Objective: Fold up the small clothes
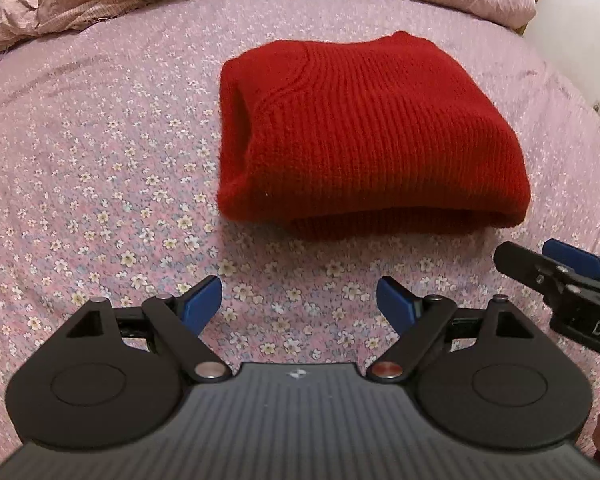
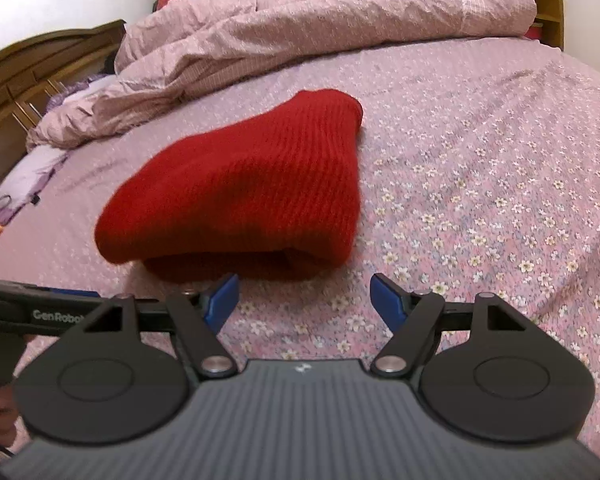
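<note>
One folded red ribbed-knit sweater (image 1: 364, 136) lies on my pink flower-print bedsheet (image 1: 100, 184), a rumpled pink quilt (image 2: 300, 28) heaped beyond it. My left gripper (image 1: 299, 300): blue-padded jaws spread, nothing between them, just short of the sweater's near edge. My right gripper (image 2: 304, 298): jaws likewise apart and empty, near that same edge. Neither touches the sweater.
</note>
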Motion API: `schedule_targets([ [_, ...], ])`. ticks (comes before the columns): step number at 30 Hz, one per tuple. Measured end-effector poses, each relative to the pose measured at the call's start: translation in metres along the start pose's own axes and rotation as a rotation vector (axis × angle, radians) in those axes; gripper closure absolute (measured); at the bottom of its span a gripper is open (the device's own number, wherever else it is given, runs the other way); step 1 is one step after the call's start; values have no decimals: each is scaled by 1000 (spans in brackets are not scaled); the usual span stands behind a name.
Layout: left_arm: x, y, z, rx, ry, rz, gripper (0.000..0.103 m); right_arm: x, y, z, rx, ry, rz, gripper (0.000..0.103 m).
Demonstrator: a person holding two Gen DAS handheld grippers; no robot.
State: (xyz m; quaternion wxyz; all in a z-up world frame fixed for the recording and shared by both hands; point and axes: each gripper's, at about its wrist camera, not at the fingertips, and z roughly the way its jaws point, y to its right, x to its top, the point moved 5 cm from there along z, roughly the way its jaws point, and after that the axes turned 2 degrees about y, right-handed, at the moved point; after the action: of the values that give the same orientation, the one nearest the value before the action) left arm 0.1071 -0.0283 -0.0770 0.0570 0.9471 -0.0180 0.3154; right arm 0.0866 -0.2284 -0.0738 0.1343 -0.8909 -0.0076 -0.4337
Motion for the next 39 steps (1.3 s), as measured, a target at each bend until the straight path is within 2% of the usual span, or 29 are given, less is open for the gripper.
schedule_targets([
  [23,-4,3,1,6,4,3,15,-6,1,1,2,-15,27,29],
  [28,-4,-1,2,36,5,-12,15,-6,1,1,0,-15,31,29],
  [39,-4,3,2,24,7,-7,15,-6,1,0,-1,-16,37,29],
])
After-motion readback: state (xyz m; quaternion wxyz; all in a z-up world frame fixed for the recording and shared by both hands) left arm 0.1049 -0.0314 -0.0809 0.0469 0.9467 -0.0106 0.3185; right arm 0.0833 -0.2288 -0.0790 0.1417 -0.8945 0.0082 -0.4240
